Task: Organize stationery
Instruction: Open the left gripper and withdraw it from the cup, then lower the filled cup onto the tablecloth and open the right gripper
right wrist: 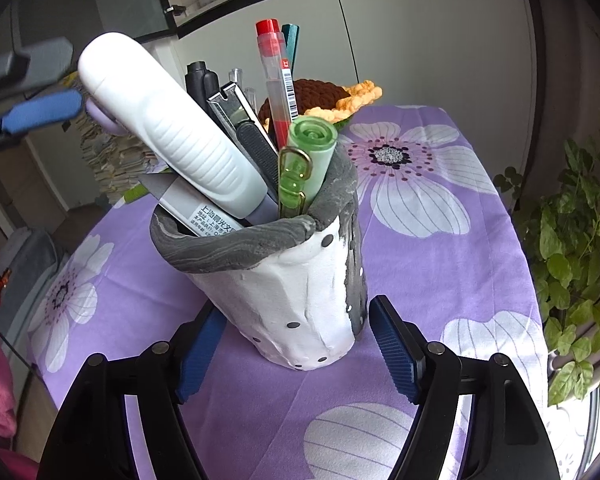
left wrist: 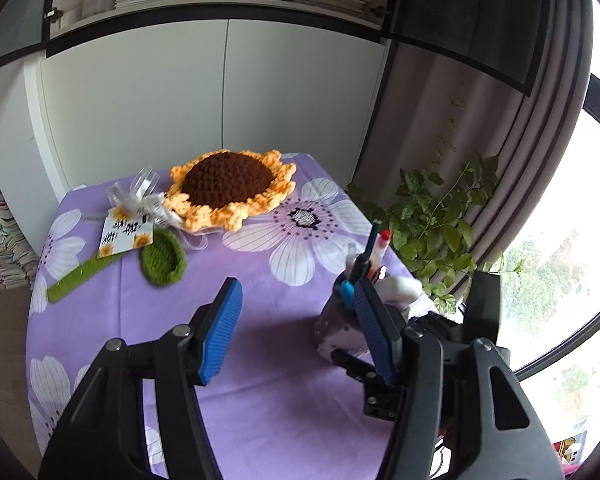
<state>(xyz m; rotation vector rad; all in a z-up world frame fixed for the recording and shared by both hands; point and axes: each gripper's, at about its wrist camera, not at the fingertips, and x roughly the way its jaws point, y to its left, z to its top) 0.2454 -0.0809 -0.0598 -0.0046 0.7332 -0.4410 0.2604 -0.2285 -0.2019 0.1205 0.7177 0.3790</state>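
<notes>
- Pen holder [right wrist: 284, 280], grey-rimmed and white, is standing upright on the purple floral tablecloth [right wrist: 440, 240], crowded with pens, a white cutter [right wrist: 172, 128] and a green pen [right wrist: 308, 156].
- Right gripper [right wrist: 296, 352] is flanking the holder's base, jaws parted; pad contact is unclear.
- Left gripper [left wrist: 296, 336] is hanging released and empty over bare cloth beside the holder.
- Crocheted sunflower [left wrist: 230, 184] is lying well behind; potted plant [right wrist: 572, 248] is leaning beside the table's edge.

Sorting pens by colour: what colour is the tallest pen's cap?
Red cap, clearest in the right wrist view.
</notes>
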